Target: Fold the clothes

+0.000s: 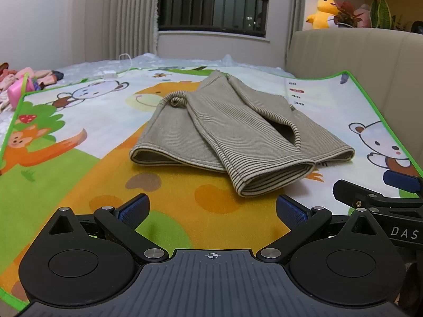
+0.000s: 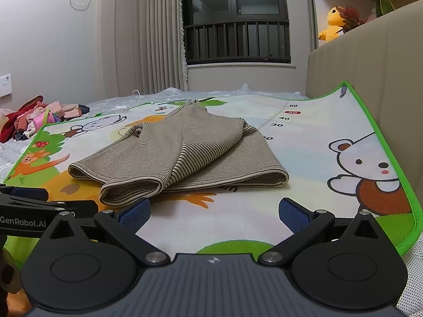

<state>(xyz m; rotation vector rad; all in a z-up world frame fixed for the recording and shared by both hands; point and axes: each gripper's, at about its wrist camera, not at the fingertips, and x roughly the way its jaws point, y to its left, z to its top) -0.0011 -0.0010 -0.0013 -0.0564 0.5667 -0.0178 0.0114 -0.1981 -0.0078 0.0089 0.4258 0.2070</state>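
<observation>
Centrally, a beige striped garment (image 1: 232, 129) lies partly folded on a cartoon play mat (image 1: 79, 137) spread over a bed, with both sleeves laid across its body and their cuffs pointing toward the cameras.

From the left wrist view, the left gripper (image 1: 211, 208) hovers low over the mat with its blue-padded fingers spread wide apart and nothing between them. The nearest sleeve cuff sits just beyond the fingers, slightly right of centre, not touching them. Part of the right gripper (image 1: 378, 198) pokes in at the right edge, but its jaws cannot be judged from this angle.

From the right wrist view, the right gripper (image 2: 214, 211) is likewise spread wide and empty. Its left blue pad (image 2: 134, 211) sits just beside the near sleeve cuff of the garment (image 2: 185, 153); whether they touch is unclear. Only the side of the left gripper (image 2: 29, 211), bearing a printed label, shows at the left edge.

Only the right wrist view shows a wall switch panel (image 2: 5, 84) and a ceiling light reflected in the dark window (image 2: 235, 18). It also shows the heap of loose clothes (image 2: 34, 119) at far left more fully, where the left view catches just its edge. Both views show a yellow plush toy (image 1: 323, 12) and potted plants (image 1: 346, 13) on a ledge behind a padded beige headboard (image 1: 357, 52), and a white charger (image 1: 109, 74) lying beyond the mat.
</observation>
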